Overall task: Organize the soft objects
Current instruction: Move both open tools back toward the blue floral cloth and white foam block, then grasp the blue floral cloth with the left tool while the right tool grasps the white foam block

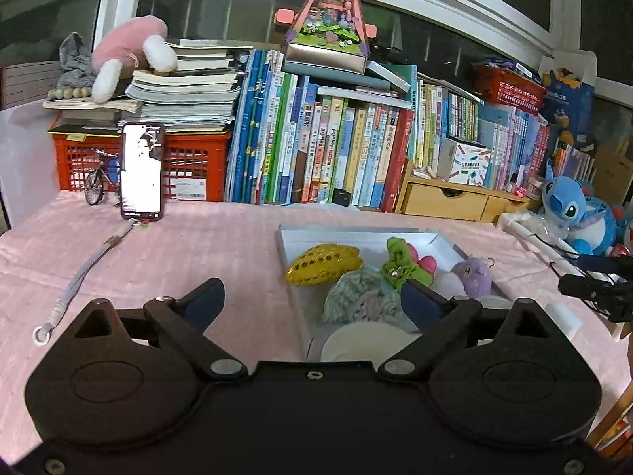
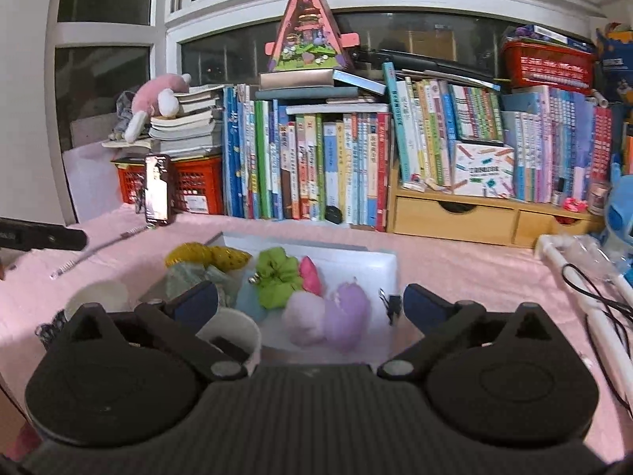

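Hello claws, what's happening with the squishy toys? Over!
Left claw open, empty. Right claw open, empty. Yellow toy, green toy, purple plush inside white box. Nothing blocking.

a home study corner: crammed children's books (image 1: 336, 150), plush toys (image 1: 569, 213).

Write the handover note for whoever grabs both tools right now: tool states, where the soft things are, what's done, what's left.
Left tool: open, holding nothing, behind the white tray.
Right tool: open, holding nothing, also at the tray's near side.
In the tray: yellow spotted plush, green scrunchie, pink plush, purple plush keychain, pale pink pompom, grey-green knit piece.
Done: these soft items lie together in the tray.
Left: a white round item sits outside the tray's left edge; I cannot tell if it is soft. The blue plush stands far right by the shelf.
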Demonstrator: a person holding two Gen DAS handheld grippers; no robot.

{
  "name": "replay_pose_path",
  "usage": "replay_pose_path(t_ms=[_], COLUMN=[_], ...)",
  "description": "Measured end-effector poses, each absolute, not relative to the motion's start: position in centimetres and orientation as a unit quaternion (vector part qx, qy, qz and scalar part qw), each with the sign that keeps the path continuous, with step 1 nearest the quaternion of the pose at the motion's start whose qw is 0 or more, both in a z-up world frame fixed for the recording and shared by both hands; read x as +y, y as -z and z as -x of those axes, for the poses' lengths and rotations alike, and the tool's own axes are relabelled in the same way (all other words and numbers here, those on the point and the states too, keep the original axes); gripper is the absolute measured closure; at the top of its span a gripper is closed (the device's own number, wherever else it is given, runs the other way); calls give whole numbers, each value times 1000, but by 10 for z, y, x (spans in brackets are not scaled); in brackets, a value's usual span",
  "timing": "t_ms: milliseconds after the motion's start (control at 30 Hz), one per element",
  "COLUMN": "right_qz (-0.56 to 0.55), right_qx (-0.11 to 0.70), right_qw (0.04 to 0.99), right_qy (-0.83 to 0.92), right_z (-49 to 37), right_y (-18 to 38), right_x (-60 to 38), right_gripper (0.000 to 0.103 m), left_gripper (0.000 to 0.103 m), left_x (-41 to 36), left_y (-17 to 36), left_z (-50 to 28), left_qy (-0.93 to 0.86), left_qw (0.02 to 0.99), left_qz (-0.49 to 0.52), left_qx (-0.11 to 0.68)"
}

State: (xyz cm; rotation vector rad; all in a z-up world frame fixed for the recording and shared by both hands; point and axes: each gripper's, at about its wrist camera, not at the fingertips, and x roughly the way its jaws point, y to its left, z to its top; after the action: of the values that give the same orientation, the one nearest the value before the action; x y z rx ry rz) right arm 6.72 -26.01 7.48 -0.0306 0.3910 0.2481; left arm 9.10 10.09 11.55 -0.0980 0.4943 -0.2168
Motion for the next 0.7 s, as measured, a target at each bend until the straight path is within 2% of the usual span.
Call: replay_pose_path(t_ms=[700], right_qz=[32], right_qx=[202], right_qw=[978], right_qy=[-35], right_z=[-45], right_y=[-30], right_x=[-285], right_gripper=[0], left_gripper=[5], left_x=[129], left_y=[-71], left_z=[-63], left_qy=[28], left_qw=[970], left_qz=[28], left_qx=[242])
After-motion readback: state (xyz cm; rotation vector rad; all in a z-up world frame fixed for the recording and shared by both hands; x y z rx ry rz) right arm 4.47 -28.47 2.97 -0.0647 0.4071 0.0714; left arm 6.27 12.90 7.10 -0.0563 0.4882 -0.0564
